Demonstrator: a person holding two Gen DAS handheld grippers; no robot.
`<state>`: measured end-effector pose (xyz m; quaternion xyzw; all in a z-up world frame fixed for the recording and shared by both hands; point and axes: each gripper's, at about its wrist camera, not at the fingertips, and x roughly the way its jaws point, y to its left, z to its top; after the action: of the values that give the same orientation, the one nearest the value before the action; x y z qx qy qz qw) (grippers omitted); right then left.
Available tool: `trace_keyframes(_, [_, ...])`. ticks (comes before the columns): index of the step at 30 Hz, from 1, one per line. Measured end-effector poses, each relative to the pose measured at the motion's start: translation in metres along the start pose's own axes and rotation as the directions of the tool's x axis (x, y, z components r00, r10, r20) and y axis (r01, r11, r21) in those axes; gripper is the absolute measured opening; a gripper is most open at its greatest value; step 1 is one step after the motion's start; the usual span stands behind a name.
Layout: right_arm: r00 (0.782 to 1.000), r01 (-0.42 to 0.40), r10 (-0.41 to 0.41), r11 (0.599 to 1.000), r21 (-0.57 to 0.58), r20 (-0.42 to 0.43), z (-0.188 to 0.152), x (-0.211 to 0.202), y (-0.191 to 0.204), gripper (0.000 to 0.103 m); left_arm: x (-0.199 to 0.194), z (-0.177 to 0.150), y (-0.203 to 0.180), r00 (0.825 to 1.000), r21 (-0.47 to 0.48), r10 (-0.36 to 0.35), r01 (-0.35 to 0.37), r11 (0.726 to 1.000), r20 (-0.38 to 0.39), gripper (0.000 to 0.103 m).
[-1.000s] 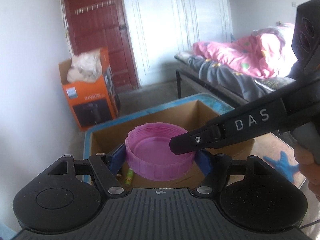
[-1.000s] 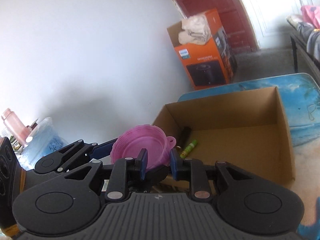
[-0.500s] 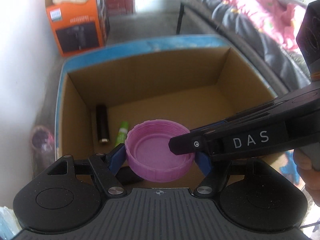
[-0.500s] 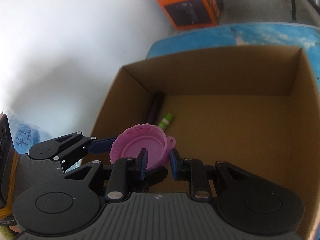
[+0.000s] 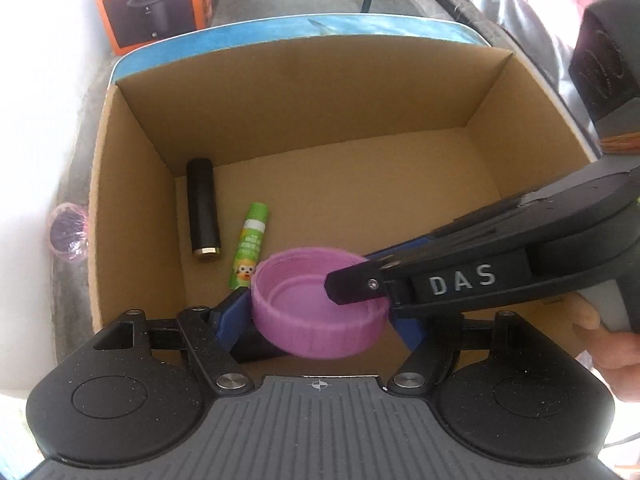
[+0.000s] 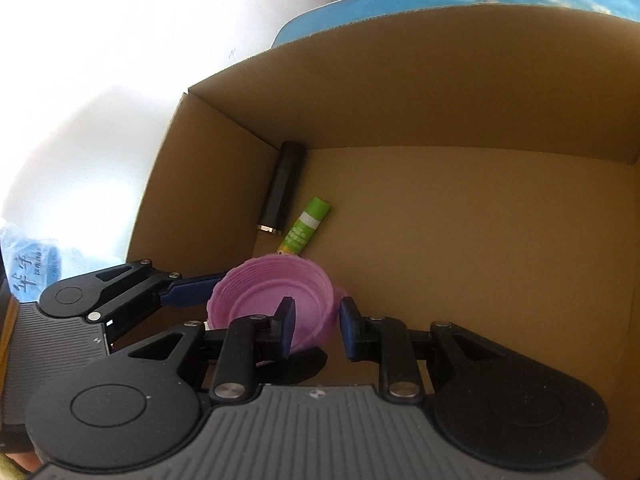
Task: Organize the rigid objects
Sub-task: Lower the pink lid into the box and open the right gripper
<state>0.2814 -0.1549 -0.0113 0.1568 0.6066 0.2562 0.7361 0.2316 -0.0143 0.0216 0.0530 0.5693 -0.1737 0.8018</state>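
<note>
- Left wrist view: left gripper (image 5: 322, 316) clamps the round pink ribbed plastic lid (image 5: 320, 304) across its width.
- Right gripper (image 6: 316, 330) pinches the lid's wall, above the near-left floor of the brown cardboard box (image 5: 280, 76).
- Lower it level, clear of the green glue stick (image 5: 249, 250) (black cylinder (image 5: 203, 208) lies left), then release.

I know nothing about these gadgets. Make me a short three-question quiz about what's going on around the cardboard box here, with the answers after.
1. Which two things already lie on the floor of the open brown cardboard box?
2. True or false: the round purple plastic lid rests on the box floor, untouched.
3. Whose fingers span the lid's whole width? A. left gripper B. right gripper

Key
1. A black cylindrical tube with a gold end and a green glue stick, side by side near the box's left wall.
2. False: both grippers hold it above the floor.
3. A. The right gripper pinches only the lid's rim.
</note>
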Motion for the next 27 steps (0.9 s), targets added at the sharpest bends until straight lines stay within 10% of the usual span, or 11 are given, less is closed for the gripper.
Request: trace_keyframes(27, [0.991,-0.044,0.033,0.996,0.082,0.132,0.007,-0.05,-0.019,0.029,-0.013,0.013,-0.002,0.996,-0.067,-0.043,0.048,0.997,0.072,0.088])
